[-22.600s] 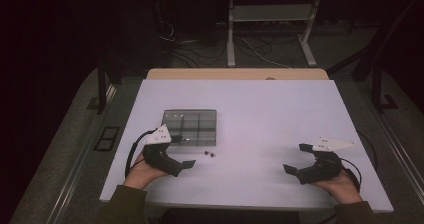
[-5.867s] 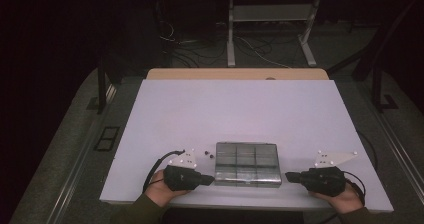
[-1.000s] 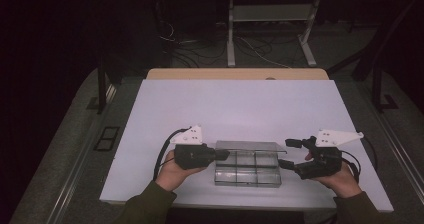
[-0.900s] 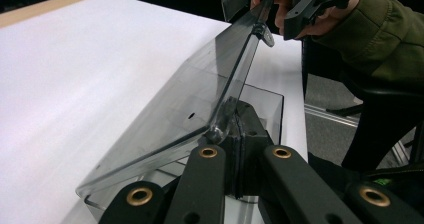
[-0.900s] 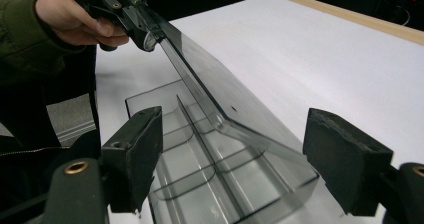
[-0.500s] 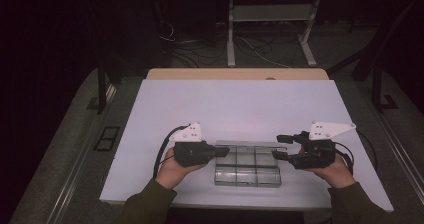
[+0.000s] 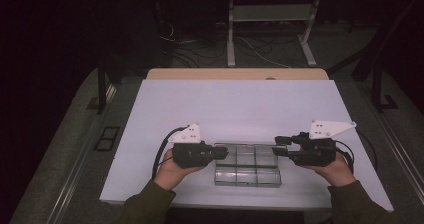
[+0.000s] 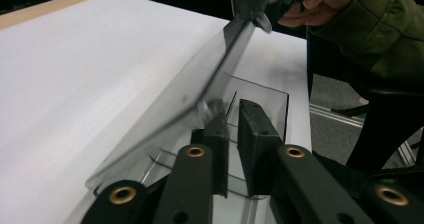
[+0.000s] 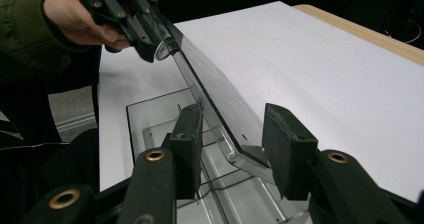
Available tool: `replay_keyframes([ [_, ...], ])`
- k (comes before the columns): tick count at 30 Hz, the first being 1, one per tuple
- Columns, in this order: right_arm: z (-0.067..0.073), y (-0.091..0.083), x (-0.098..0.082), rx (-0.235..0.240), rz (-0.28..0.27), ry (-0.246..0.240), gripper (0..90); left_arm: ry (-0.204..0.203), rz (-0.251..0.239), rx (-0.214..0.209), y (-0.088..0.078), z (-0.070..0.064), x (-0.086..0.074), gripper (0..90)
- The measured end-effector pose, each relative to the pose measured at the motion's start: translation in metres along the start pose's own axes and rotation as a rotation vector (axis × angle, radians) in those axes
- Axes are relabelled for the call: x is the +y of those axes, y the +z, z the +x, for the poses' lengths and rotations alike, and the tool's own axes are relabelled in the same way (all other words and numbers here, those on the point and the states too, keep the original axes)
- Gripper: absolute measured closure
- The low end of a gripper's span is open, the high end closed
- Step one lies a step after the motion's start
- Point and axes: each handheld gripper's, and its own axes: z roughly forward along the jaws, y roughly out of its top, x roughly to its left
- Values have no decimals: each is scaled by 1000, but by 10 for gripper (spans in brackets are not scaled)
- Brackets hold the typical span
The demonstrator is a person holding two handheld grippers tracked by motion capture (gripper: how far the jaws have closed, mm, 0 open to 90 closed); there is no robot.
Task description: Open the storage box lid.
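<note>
While the left claw (image 8: 231, 134) pinches the lid (image 8: 200, 89) of the clear compartment box (image 7: 247, 165), the right claw (image 9: 234, 134) has been closing, still unclamped, around the lid's other end; next: clamp and lift evenly.

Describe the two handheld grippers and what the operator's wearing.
Both the left gripper and right gripper have matte black bodies with a pale three-cornered plate on top carrying small dark dots, and a black cable looping off the back. The black fingers are flat rectangular pads on link arms with brass-coloured pivot bushings. The person wears olive-green sleeves.
</note>
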Motion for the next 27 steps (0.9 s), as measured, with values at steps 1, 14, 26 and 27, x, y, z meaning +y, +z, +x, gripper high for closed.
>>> replay_keyframes([
  [1,-1,0,1,0,0,1,605,3,7,3,-2,0,-1,790],
  [14,-10,1,12,-14,-9,-10,652,-34,52,82,-22,3,-20,603],
  [26,-24,4,23,-33,-11,-16,697,-76,61,155,-40,5,-40,465],
  [27,-25,5,24,-35,-9,-20,700,-77,68,161,-42,6,-42,458],
])
